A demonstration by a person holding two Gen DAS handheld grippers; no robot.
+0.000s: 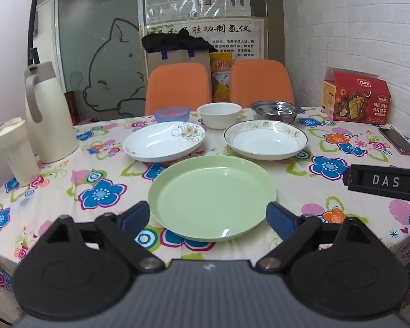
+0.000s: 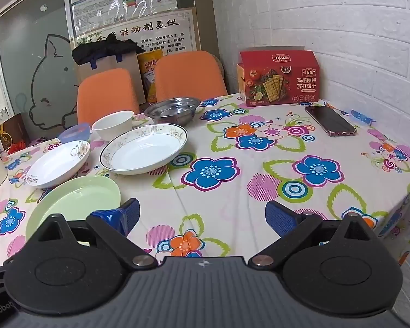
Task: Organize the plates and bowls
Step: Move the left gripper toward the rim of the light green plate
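A pale green plate (image 1: 211, 195) (image 2: 76, 203) lies nearest on the flowered tablecloth. Behind it sit a white plate with a flower print (image 1: 164, 142) (image 2: 58, 164) and a white plate with a patterned rim (image 1: 265, 140) (image 2: 144, 149). Farther back stand a small blue bowl (image 1: 172, 114) (image 2: 75, 133), a white bowl (image 1: 219, 114) (image 2: 113, 125) and a steel bowl (image 1: 276, 110) (image 2: 172, 109). My left gripper (image 1: 208, 220) is open, hovering over the green plate's near edge. My right gripper (image 2: 202, 218) is open over bare cloth, to the right of the green plate.
A cream thermos jug (image 1: 47, 112) and a white bottle (image 1: 15, 154) stand at the left. A red cracker box (image 2: 278, 76) and a phone (image 2: 329, 120) lie at the back right by the brick wall. Two orange chairs (image 1: 177, 84) stand behind the table.
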